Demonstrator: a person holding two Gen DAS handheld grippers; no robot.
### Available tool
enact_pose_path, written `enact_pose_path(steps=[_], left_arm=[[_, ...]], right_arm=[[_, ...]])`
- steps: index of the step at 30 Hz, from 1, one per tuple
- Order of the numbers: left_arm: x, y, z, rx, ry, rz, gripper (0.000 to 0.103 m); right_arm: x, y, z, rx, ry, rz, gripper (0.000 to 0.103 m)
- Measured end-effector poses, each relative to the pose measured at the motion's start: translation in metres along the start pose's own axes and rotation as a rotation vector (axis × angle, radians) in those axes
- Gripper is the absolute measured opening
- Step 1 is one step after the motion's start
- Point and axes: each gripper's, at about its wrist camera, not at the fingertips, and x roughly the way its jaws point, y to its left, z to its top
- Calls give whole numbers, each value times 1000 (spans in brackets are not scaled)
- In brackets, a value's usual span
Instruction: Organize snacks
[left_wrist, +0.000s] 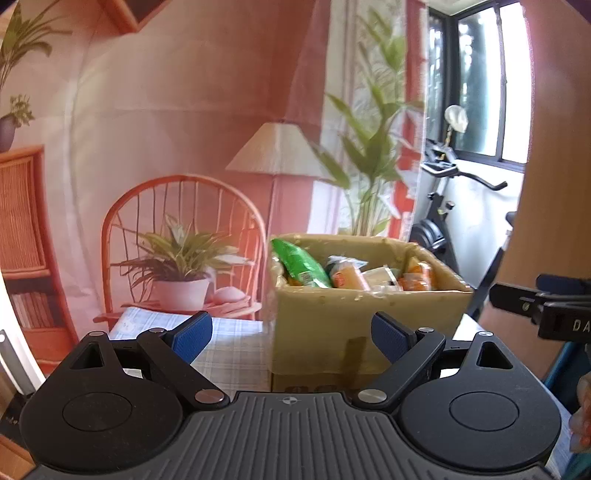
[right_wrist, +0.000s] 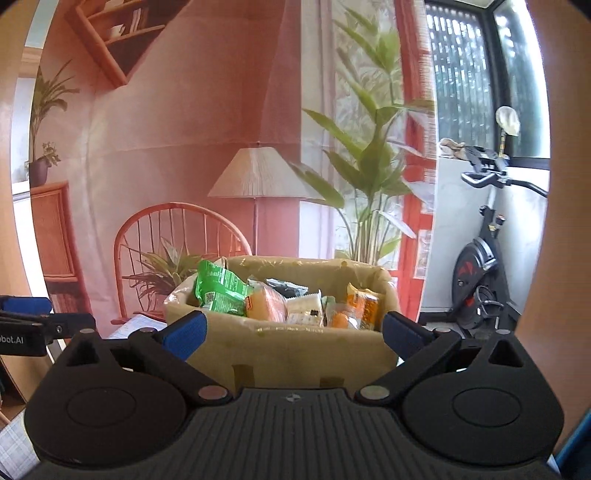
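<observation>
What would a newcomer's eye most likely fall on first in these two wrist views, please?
Probably the open cardboard box straight ahead on the checked tablecloth, crammed with snacks, with a bright green packet sticking up at its left end. Next, the left gripper and right gripper, both open and empty, framing the box.

**Snacks piled in an open carton**

Heaped loosely inside open cardboard box (right_wrist: 295, 350): green packet (right_wrist: 218, 288) leaning at left edge, orange-yellow wrapped cake (right_wrist: 267, 304) beside it, white pack (right_wrist: 304, 312) in middle, orange packets (right_wrist: 360, 306) at right.
</observation>
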Motion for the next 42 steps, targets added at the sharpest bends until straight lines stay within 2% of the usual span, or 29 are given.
enact_pose_path(steps=[5, 12, 18, 25, 42], left_arm=[[-28, -5, 0, -5, -1, -19, 94], [-57, -17, -3, 56, 1, 9, 94], [-77, -23, -2, 64, -21, 0, 94], [-86, -30, 1, 65, -37, -15, 94], [-88, -31, 2, 64, -45, 4, 94]], right_arm=[[-34, 7, -8, 40, 14, -15, 103], [-73, 13, -13, 63, 31, -23, 103], [-98, 15, -13, 80, 12, -33, 103], [-110, 14, -9, 85, 0, -34, 103], [-114, 16, -3, 84, -15, -36, 103]])
